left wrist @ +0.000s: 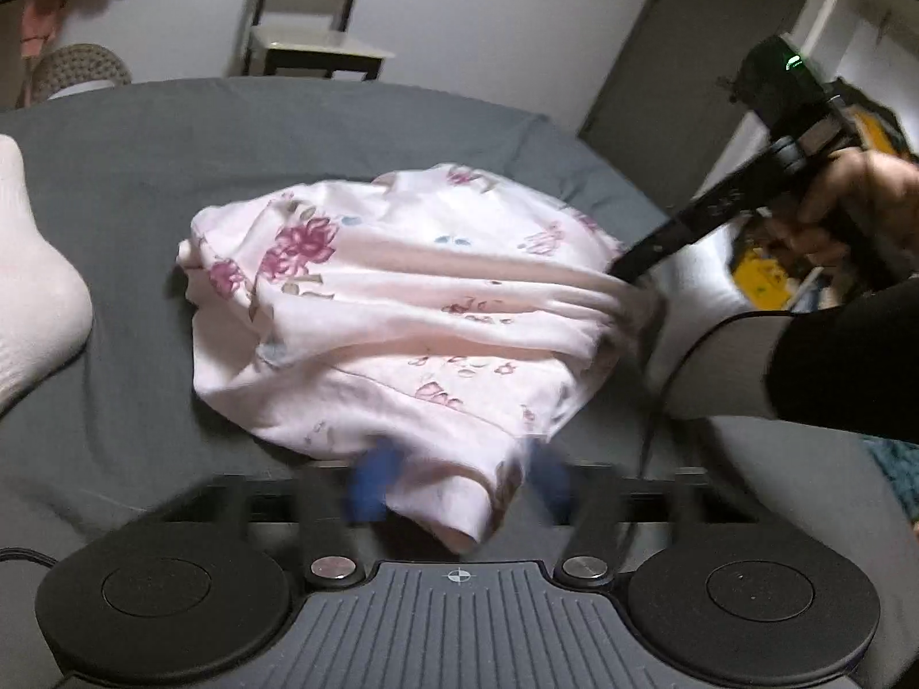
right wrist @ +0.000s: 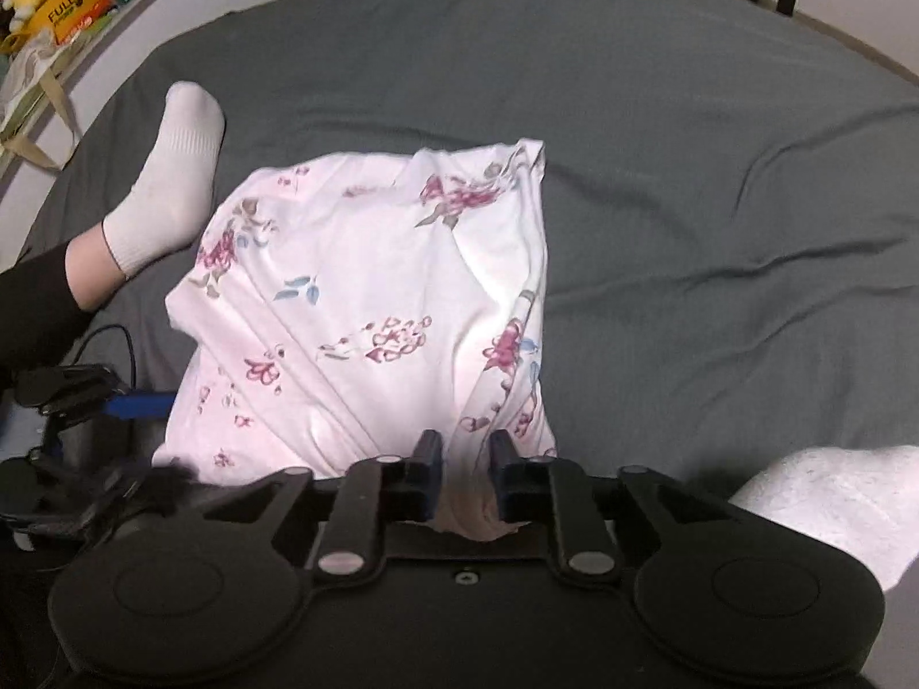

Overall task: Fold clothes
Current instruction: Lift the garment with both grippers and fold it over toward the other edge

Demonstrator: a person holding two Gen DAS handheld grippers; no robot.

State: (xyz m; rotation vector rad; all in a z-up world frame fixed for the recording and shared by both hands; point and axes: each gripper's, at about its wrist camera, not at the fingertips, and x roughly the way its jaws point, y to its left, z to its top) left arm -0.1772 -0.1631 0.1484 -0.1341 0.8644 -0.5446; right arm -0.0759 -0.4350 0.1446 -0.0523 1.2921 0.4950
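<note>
Both grippers pinching floral garment [right wrist: 367, 298]

The floral garment [right wrist: 367, 287] is thin, soft cloth with many creases. The grey bedsheet [right wrist: 689, 172] is matt cloth, lightly wrinkled. The white sock [right wrist: 172, 172] is ribbed knit. Both gripper bodies look matt black plastic.

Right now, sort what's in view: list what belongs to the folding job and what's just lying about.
Job:
floral garment
left gripper, gripping its edge
right gripper, gripping its edge
grey bedsheet, the work surface

Lying about:
yellow box on a shelf
chair
person's socked foot
</note>
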